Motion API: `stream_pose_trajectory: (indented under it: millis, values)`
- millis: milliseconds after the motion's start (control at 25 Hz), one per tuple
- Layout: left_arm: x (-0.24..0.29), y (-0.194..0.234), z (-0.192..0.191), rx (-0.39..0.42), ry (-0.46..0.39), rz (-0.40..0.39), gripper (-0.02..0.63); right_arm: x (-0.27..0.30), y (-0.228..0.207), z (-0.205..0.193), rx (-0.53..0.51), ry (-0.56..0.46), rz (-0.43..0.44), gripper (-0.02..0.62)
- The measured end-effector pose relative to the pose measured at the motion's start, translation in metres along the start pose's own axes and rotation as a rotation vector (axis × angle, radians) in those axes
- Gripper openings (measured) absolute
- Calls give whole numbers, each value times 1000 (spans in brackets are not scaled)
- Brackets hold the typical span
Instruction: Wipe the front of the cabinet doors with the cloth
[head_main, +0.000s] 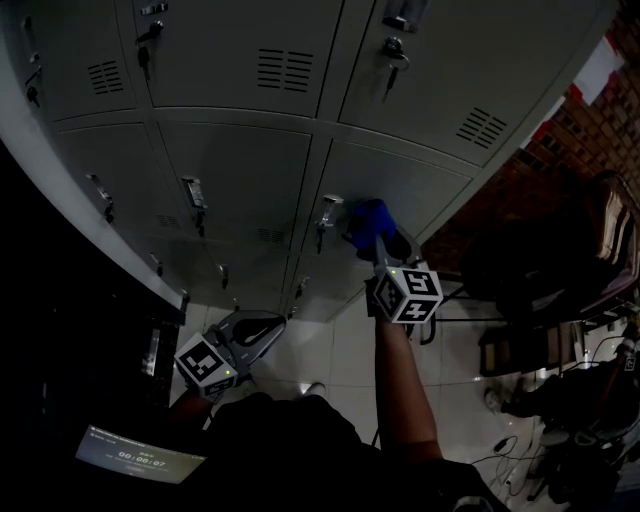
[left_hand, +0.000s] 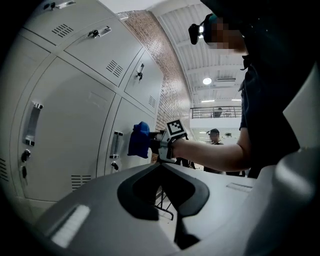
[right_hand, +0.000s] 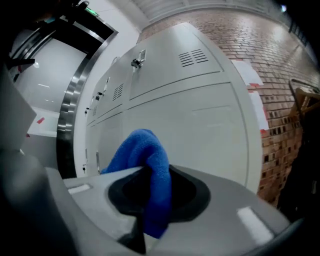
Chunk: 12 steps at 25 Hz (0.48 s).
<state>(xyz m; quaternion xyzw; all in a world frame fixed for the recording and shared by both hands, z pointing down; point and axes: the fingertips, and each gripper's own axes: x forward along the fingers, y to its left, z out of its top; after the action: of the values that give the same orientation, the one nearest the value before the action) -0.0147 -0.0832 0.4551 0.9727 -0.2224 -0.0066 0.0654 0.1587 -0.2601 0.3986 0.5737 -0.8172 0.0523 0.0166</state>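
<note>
A blue cloth (head_main: 368, 226) (left_hand: 139, 140) (right_hand: 145, 170) is pinched in my right gripper (head_main: 378, 243) (right_hand: 152, 192), which is shut on it. The cloth is held against a grey locker door (head_main: 395, 195) (right_hand: 200, 130), just right of that door's handle (head_main: 327, 213). My left gripper (head_main: 262, 335) (left_hand: 167, 200) hangs low near the floor, away from the lockers, its jaws shut with nothing between them. From the left gripper view I see the right gripper's marker cube (left_hand: 176, 127) and a forearm reaching to the door.
Grey lockers (head_main: 230, 170) fill the wall, with handles, locks and vent slots. A brick wall (head_main: 580, 120) runs on the right, with dark chairs (head_main: 550, 270) before it. A phone screen (head_main: 140, 460) glows at lower left. A person stands far off (left_hand: 215, 136).
</note>
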Motion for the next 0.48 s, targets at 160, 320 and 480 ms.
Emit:
stream_pose_trajectory:
  millis: [160, 320, 480]
  values:
    - [-14, 8, 0, -2, -2, 36, 3, 26, 48, -8, -13, 23, 88, 69]
    - [-31, 16, 0, -4, -5, 76, 3, 49, 77, -15, -19, 42, 140, 69]
    - [-42, 21, 1, -15, -1, 101, 3, 66, 82, -27, -10, 65, 131, 69]
